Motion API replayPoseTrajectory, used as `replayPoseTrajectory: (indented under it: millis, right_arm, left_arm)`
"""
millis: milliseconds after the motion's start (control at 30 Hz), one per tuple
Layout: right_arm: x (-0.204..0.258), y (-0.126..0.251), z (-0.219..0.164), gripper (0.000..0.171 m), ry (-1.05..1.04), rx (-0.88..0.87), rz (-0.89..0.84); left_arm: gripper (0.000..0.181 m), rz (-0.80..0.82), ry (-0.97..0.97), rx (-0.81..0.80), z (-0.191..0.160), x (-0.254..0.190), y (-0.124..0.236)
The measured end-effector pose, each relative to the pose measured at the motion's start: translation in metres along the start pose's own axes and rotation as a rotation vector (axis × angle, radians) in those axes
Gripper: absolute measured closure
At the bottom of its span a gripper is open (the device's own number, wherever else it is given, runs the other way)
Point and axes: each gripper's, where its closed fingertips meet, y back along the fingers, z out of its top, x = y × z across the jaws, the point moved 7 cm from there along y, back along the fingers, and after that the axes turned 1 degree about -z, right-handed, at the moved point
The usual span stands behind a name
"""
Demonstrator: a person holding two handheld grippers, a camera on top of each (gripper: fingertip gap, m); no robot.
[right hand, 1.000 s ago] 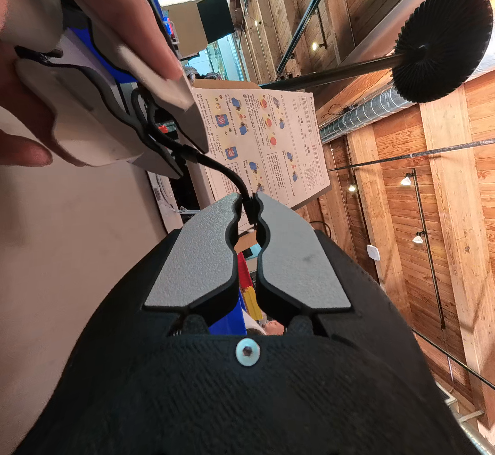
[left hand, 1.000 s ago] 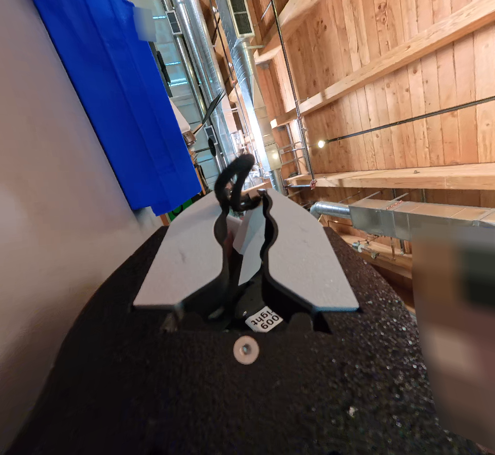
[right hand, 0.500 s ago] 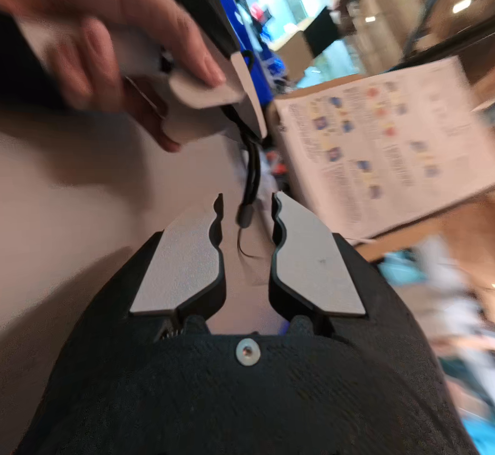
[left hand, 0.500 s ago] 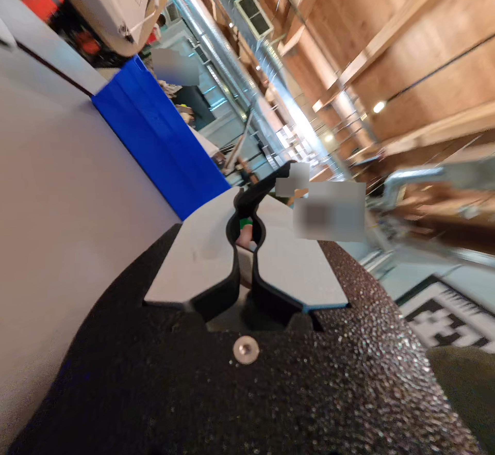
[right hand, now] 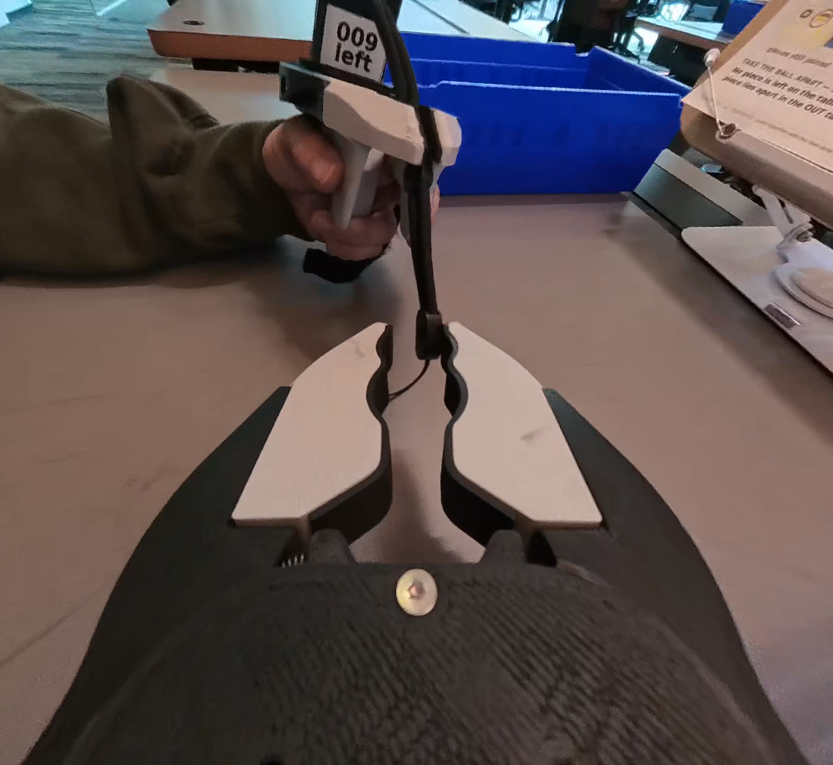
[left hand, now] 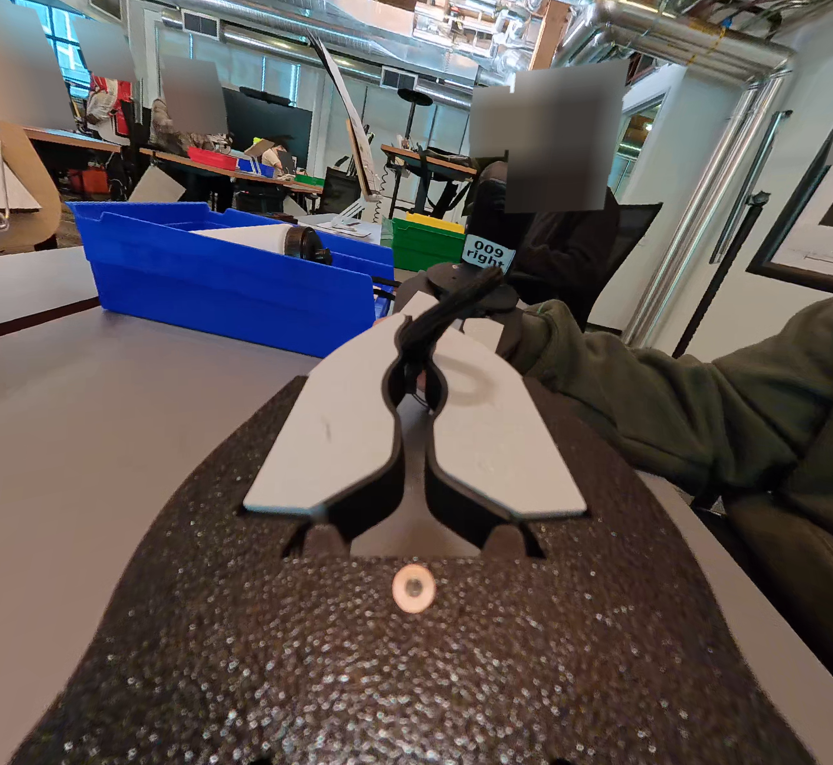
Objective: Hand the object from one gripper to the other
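Observation:
The object is a thin black cable [right hand: 423,256] with a thicker plug end. My left gripper [left hand: 414,338] is shut on the cable [left hand: 450,311], which loops up out of its fingertips. In the right wrist view the left gripper [right hand: 428,135] is above the table, with the cable hanging down from it. My right gripper [right hand: 419,338] is open. The plug end hangs between its fingertips and rests against the right finger [right hand: 491,383]. A hand in an olive sleeve [right hand: 135,184] holds the left gripper.
A blue bin [left hand: 225,288] stands on the grey table [right hand: 586,293] behind the grippers, with a white roll inside. A cardboard stand with a printed sheet [right hand: 766,81] and its white base are at the right. An olive sleeve [left hand: 676,405] crosses the right side. My right fingertips sit around 6 cm from my left ones.
Both cameras swung down from the ceiling to level over the table. My right gripper opened and let go of the cable end. My left gripper keeps its hold on the cable.

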Motion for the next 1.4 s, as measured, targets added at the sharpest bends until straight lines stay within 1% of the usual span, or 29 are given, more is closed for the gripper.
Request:
replayPoseTrajectory:
  millis: [100, 233, 333, 400, 467, 500, 567, 633, 700, 733, 800, 833, 900, 967, 1067, 1133, 1200, 1300, 1367, 1400]
  right_arm:
    - [0.000, 0.003, 0.003, 0.162, -0.027, -0.043, 0.026]
    - [-0.003, 0.004, 0.003, 0.164, -0.028, -0.029, 0.022]
    - [-0.009, 0.004, 0.007, 0.164, -0.015, -0.042, -0.059]
    - [-0.016, 0.012, 0.015, 0.164, -0.024, -0.115, -0.134]
    - [-0.028, 0.031, 0.025, 0.164, -0.041, -0.241, -0.279]
    - [-0.035, 0.046, 0.032, 0.164, -0.048, -0.336, -0.373]
    - [-0.046, 0.091, 0.043, 0.164, -0.078, -0.590, -0.573]
    - [-0.054, 0.146, 0.042, 0.164, -0.132, -0.813, -0.846]
    - [-0.058, 0.191, 0.027, 0.164, -0.162, -0.861, -1.123]
    - [-0.060, 0.206, 0.019, 0.164, -0.189, -0.846, -1.216]
    - [-0.071, 0.223, -0.004, 0.164, -0.305, -0.701, -1.390]
    - [-0.076, 0.226, -0.014, 0.164, -0.347, -0.627, -1.447]
    - [-0.086, 0.223, -0.030, 0.163, -0.418, -0.464, -1.507]
    - [-0.092, 0.221, -0.036, 0.164, -0.409, -0.378, -1.555]
    - [-0.101, 0.213, -0.039, 0.164, -0.396, -0.285, -1.561]
    - [-0.105, 0.202, -0.043, 0.164, -0.390, -0.232, -1.528]
    - [-0.110, 0.189, -0.048, 0.163, -0.393, -0.128, -1.463]
    - [-0.111, 0.178, -0.052, 0.162, -0.324, -0.038, -1.447]
    - [-0.108, 0.174, -0.048, 0.158, -0.257, -0.045, -1.430]
    - [-0.105, 0.172, -0.047, 0.151, -0.243, -0.055, -1.411]
  left_arm:
    - [0.179, -0.014, 0.002, -0.021, 0.001, -0.001, 0.000]
    - [0.179, -0.012, -0.007, -0.020, 0.001, -0.001, 0.000]
    - [0.178, 0.014, 0.002, -0.042, 0.002, 0.000, 0.000]
    - [0.174, 0.044, 0.009, -0.053, 0.003, 0.003, 0.001]
    - [0.153, 0.087, 0.011, -0.031, 0.002, 0.005, 0.000]
    - [0.145, 0.099, 0.002, -0.012, 0.001, 0.005, -0.001]
    - [0.134, 0.111, -0.029, 0.018, -0.002, 0.004, -0.005]
    - [0.133, 0.110, -0.055, 0.040, -0.004, 0.001, -0.009]
    - [0.134, 0.093, -0.051, 0.050, -0.006, 0.000, -0.011]
    - [0.136, 0.086, -0.043, 0.046, -0.007, -0.001, -0.012]
    - [0.141, 0.074, -0.025, 0.034, -0.008, 0.000, -0.012]
    - [0.143, 0.072, -0.018, 0.029, -0.008, 0.000, -0.011]
    - [0.148, 0.067, -0.012, 0.018, -0.007, 0.001, -0.010]
    - [0.152, 0.064, -0.012, 0.008, -0.006, 0.000, -0.009]
    - [0.155, 0.061, -0.016, -0.002, -0.005, 0.000, -0.008]
    - [0.156, 0.059, -0.018, -0.004, -0.005, -0.001, -0.008]
    - [0.156, 0.049, -0.011, -0.008, -0.005, -0.001, -0.009]
    - [0.156, 0.054, -0.010, 0.001, -0.007, 0.001, -0.009]
    - [0.156, 0.064, -0.007, 0.007, -0.009, 0.002, -0.009]
    - [0.156, 0.064, -0.008, 0.012, -0.010, 0.002, -0.010]
